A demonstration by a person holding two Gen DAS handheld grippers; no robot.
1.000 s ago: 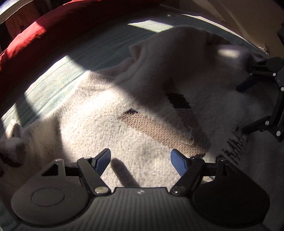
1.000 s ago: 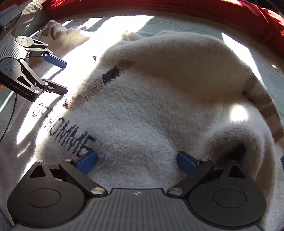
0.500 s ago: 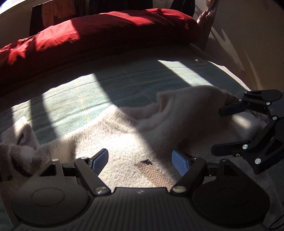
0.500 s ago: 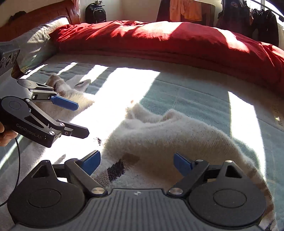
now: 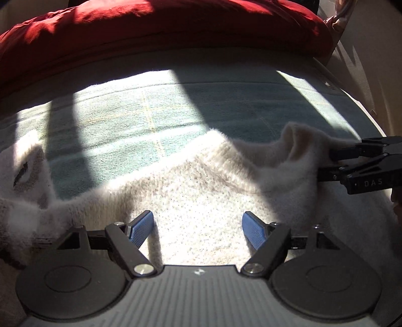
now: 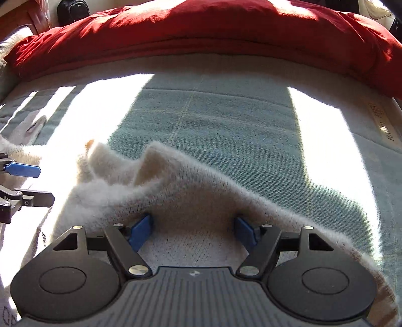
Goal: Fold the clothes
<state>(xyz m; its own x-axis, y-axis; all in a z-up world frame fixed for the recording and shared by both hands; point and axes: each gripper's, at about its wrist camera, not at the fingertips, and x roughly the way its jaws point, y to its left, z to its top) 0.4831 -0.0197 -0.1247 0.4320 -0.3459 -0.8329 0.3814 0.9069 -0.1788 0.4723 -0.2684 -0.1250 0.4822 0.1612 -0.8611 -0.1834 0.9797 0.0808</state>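
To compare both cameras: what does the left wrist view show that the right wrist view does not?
Only left wrist: the right gripper from the side; its jaws have just been closing, with a fold of the cream sweater between them. Only right wrist: the left gripper, a black backpack. Both: that sweater, green bed cover, red duvet.

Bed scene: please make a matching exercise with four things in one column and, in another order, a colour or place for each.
Things:
1. sweater
2. duvet
3. bed cover
4. backpack

Descriptions:
A. red, bunched along the far side of the bed
B. cream and fuzzy, lying in front of both grippers
C. black, behind the bed at upper left
D. pale green with thin yellow lines

Pairs: 1-B, 2-A, 3-D, 4-C
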